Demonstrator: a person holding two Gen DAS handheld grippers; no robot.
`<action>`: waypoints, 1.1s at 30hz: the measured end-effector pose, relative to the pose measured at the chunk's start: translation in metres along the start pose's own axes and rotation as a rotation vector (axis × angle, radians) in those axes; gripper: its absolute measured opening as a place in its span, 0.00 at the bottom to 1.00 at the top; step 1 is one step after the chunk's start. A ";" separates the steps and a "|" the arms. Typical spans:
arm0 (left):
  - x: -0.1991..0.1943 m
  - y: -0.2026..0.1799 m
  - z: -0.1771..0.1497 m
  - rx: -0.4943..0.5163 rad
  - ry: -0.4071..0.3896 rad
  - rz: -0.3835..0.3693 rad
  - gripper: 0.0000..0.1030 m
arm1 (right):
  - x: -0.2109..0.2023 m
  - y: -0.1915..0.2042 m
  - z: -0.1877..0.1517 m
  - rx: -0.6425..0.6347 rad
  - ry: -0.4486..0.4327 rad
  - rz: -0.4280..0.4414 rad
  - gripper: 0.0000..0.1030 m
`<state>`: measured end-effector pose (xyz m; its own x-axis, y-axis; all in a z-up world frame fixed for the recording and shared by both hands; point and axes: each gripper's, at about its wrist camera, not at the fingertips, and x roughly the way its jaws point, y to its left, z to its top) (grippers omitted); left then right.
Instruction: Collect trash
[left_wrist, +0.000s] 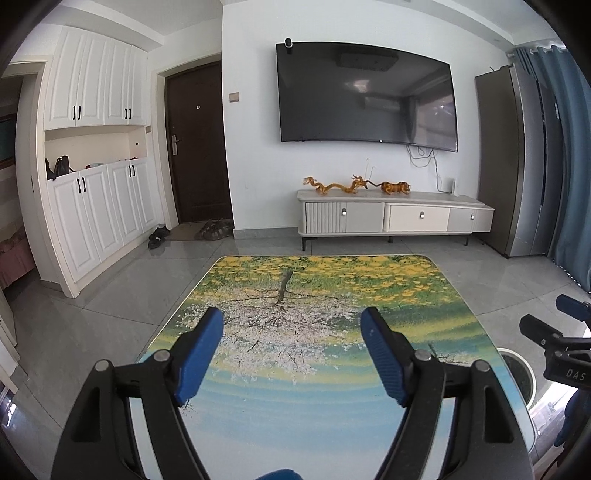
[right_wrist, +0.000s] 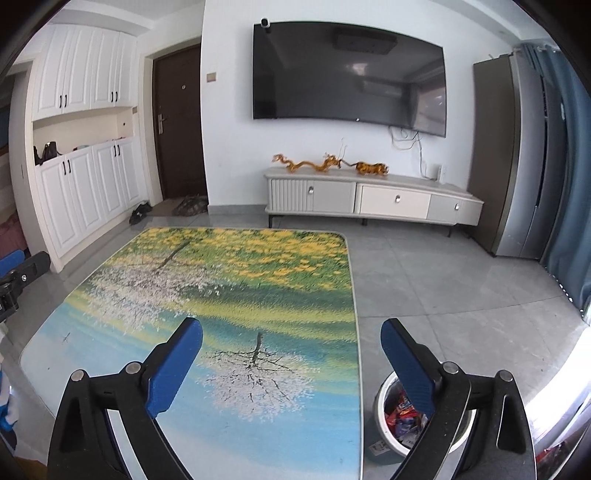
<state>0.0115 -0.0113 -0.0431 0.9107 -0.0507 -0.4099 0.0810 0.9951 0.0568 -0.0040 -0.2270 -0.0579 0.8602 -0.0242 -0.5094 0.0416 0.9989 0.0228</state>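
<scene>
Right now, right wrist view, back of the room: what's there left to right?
White cabinets → dark door → wall TV above the TV stand → tall grey fridge → blue curtain.

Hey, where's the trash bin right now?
The trash bin stands on the floor by the table's right edge, low in the right wrist view, partly behind the right tongs. Wrappers lie inside it.
</scene>
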 end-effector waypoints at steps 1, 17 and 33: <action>-0.003 -0.001 0.000 0.001 -0.004 -0.002 0.73 | -0.003 0.000 0.000 0.002 -0.008 -0.003 0.96; -0.033 -0.004 0.006 0.007 -0.074 -0.001 0.73 | -0.038 -0.002 0.004 0.012 -0.095 -0.022 0.98; -0.047 -0.005 0.006 0.004 -0.111 0.003 0.73 | -0.055 0.000 0.005 0.015 -0.128 -0.025 0.98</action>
<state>-0.0292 -0.0148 -0.0187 0.9503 -0.0570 -0.3062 0.0796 0.9949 0.0620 -0.0489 -0.2261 -0.0260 0.9167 -0.0554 -0.3958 0.0708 0.9972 0.0244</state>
